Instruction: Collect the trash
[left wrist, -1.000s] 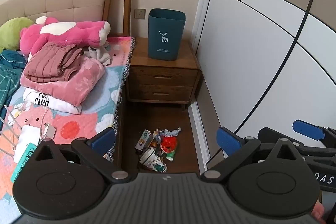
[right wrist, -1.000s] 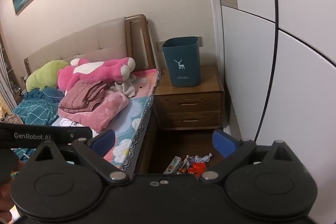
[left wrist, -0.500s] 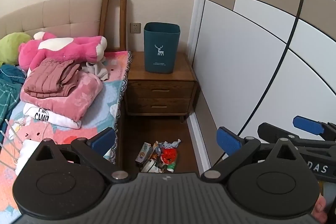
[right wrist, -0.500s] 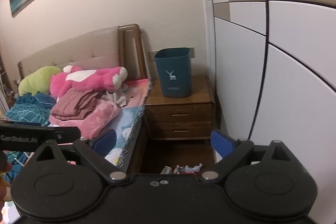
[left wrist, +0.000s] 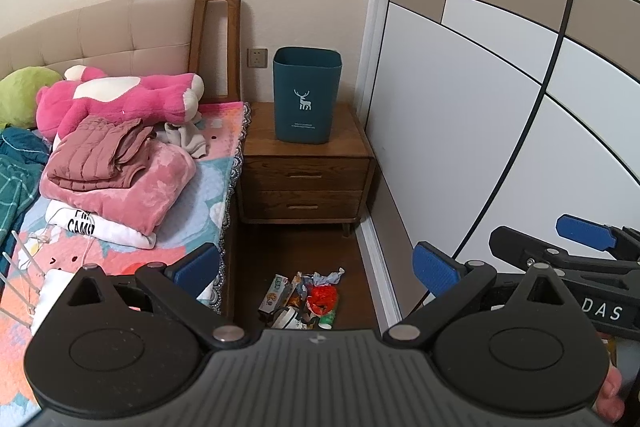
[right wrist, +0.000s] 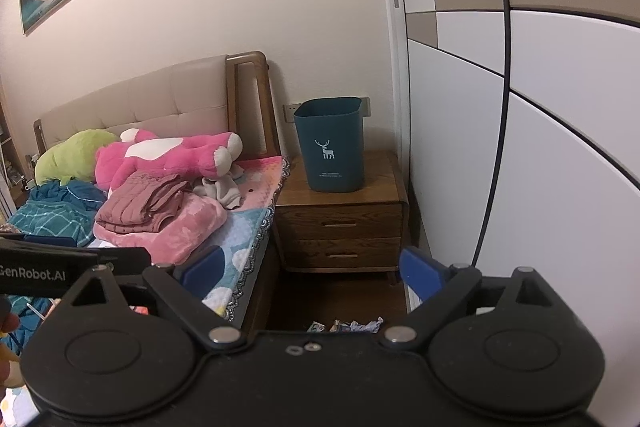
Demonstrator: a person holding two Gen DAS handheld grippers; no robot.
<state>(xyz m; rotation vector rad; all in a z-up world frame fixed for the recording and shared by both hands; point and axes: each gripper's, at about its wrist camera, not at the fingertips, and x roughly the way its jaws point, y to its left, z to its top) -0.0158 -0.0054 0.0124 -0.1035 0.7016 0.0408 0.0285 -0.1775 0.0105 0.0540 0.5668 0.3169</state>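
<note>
A pile of trash (left wrist: 306, 299) lies on the dark floor between the bed and the wardrobe: a small carton, a red wrapper, crumpled paper, a cup. Only its far edge shows in the right wrist view (right wrist: 352, 327). A teal bin with a white deer (left wrist: 307, 101) stands upright on the nightstand; it also shows in the right wrist view (right wrist: 330, 145). My left gripper (left wrist: 316, 269) is open and empty, high above the trash. My right gripper (right wrist: 310, 273) is open and empty, also well above the floor; it appears at the right of the left wrist view (left wrist: 584, 231).
A wooden nightstand (left wrist: 306, 187) with two drawers stands against the wall. The bed (left wrist: 120, 187) on the left carries folded clothes and plush toys. A white and brown wardrobe (left wrist: 500, 107) lines the right side. The floor strip between them is narrow.
Both grippers have risen and tilted up. The trash pile has slid lower in both views and the wall above the bin shows more. Both stay open.
</note>
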